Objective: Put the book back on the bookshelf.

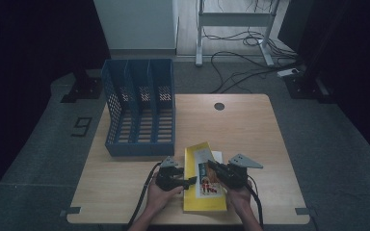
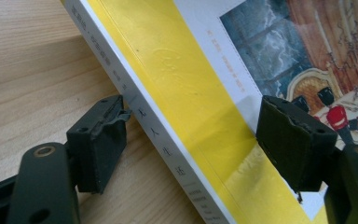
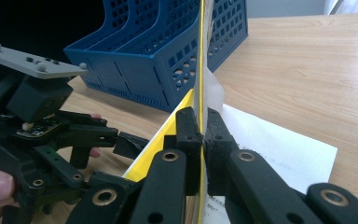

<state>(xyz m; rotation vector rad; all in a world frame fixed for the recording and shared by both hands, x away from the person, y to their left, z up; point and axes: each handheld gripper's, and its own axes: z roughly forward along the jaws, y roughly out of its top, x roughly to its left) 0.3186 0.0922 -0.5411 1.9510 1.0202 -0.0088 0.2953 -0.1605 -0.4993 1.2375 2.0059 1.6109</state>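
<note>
- One yellow book (image 1: 203, 179), lower centre of the high view.
- One blue file rack (image 1: 139, 107), upper left, with three compartments.
- Two grippers: left gripper (image 1: 189, 182), right gripper (image 1: 211, 166).
- One wooden table (image 1: 250, 130).

Your left tool (image 1: 187, 182): book (image 2: 186, 88) cut off by frame top, right, bottom in its view. Spine lettering (image 2: 154, 133) too small to read. Your forearms cut off at bottom edge, high view. Rack (image 3: 168, 56) top cropped.
</note>
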